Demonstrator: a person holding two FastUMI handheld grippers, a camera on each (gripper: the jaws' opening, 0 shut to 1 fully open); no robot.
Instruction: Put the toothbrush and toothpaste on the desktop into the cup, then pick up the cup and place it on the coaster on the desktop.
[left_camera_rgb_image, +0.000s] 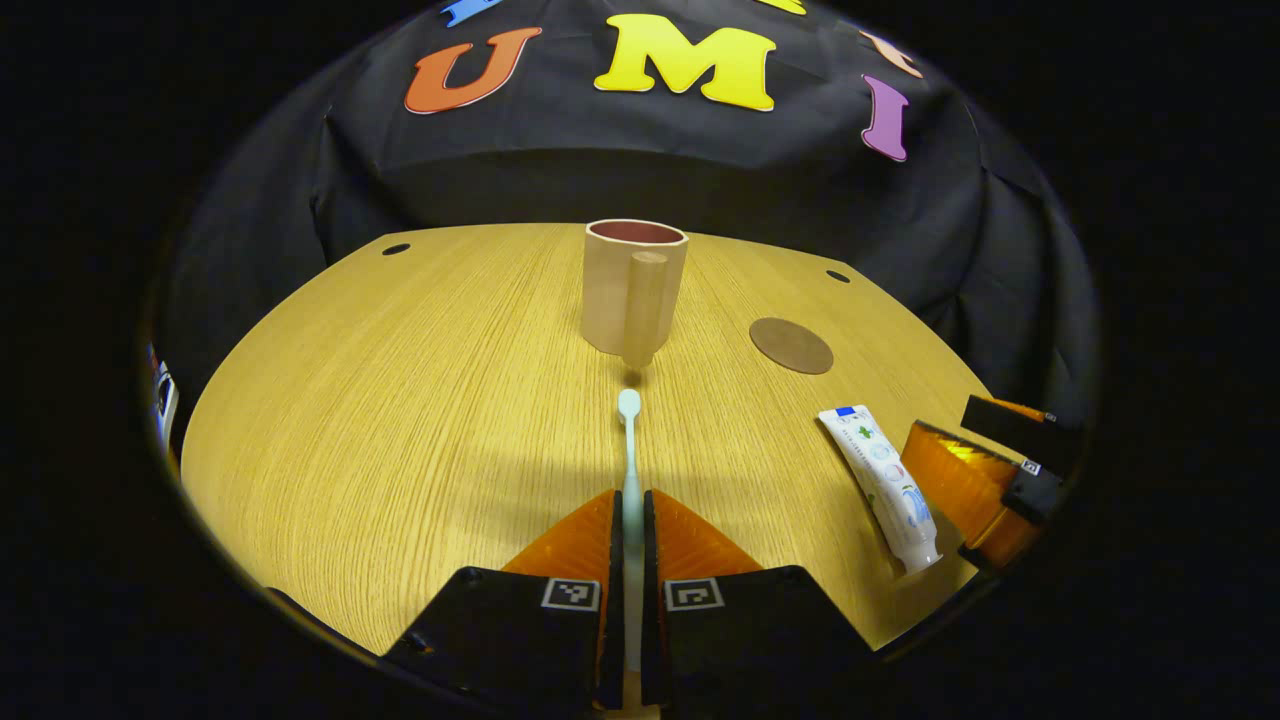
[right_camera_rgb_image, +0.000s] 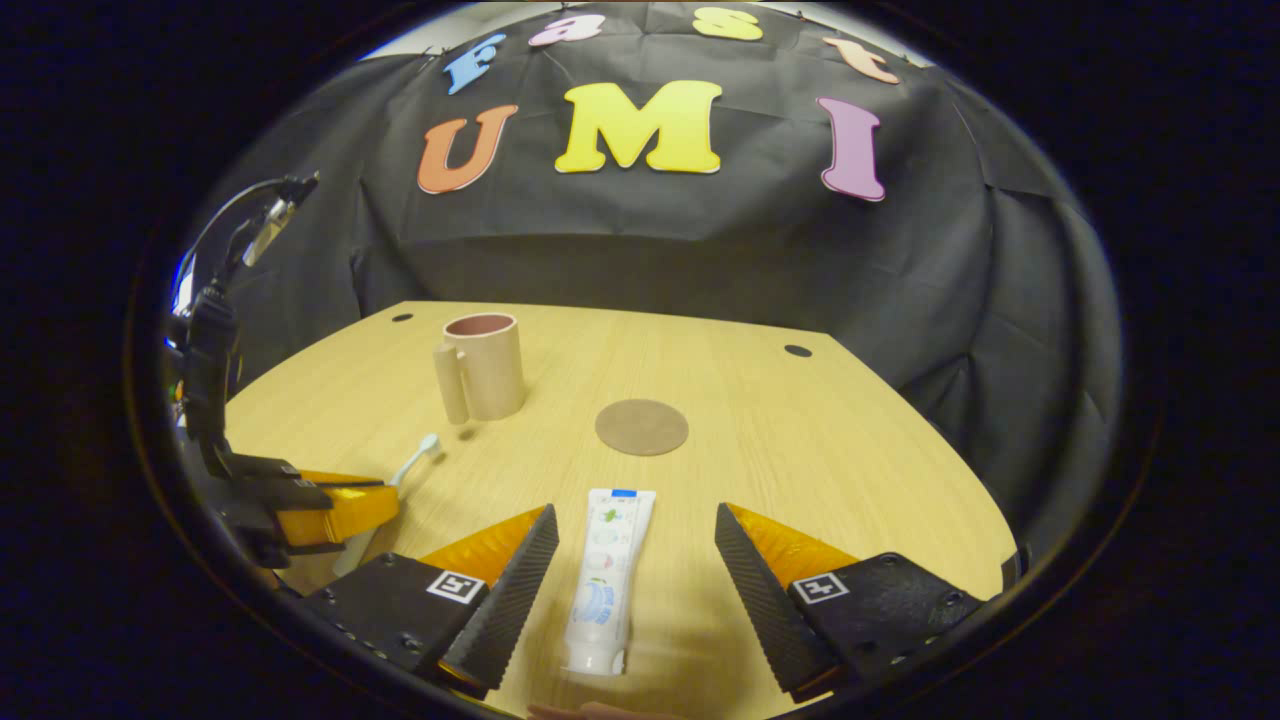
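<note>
Wooden tabletop (left_camera_rgb_image: 400, 400) before a black cloth wall. In the left gripper view, left gripper (left_camera_rgb_image: 632, 520) closed narrow on the toothbrush (left_camera_rgb_image: 629, 450), both fingers pressing its handle. Toothbrush long axis running straight ahead from the fingers, head pointing toward the cup (left_camera_rgb_image: 634, 288); handle's rear end hidden between the fingers. Cup upright at the far middle of the tabletop, handle facing the camera, well apart from the brush head. Round brown coaster (left_camera_rgb_image: 791, 345) flat to the right of the cup, apart from it. Toothpaste (left_camera_rgb_image: 884, 484) lying flat near the right edge, cap end toward the near edge.

In the right gripper view, right gripper (right_camera_rgb_image: 632, 570) spread wide, fingers either side of the toothpaste, not touching it. Tube's long axis along the fingers, cap nearest the camera, flat end pointing toward the coaster. Left gripper at far left, partly cut off, toothbrush head slanting up toward the cup.
</note>
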